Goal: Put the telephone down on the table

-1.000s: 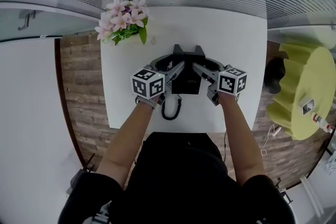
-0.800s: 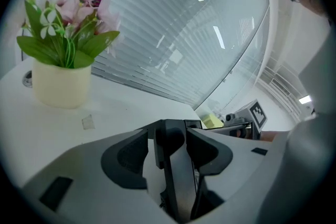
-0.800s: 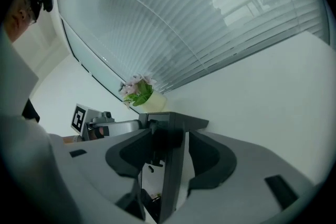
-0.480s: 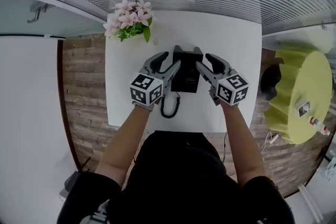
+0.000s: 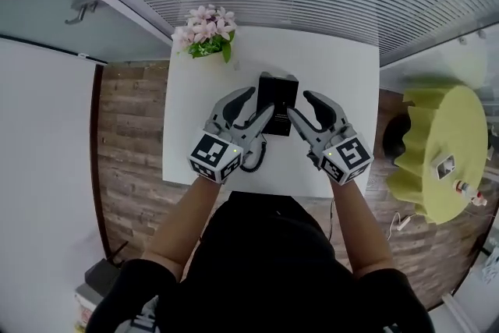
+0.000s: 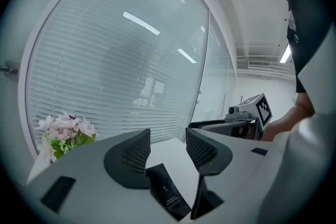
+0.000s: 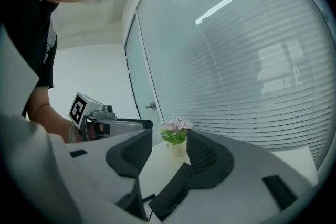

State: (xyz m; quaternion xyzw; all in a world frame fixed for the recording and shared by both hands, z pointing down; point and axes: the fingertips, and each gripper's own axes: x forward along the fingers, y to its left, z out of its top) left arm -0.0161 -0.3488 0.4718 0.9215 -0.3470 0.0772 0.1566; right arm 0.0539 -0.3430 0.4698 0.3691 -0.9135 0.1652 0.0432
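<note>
While the left gripper (image 5: pixel 257 107) and right gripper (image 5: pixel 302 107) hang to either side of it, both with jaws apart and nothing between them, the phone (image 5: pixel 277 99) sits near the middle of the table (image 5: pixel 347 74). Its cord (image 5: pixel 254 158) curls toward the near edge. Flowers (image 5: pixel 207 29) stand in the far left corner; the right side is open white surface.
</note>
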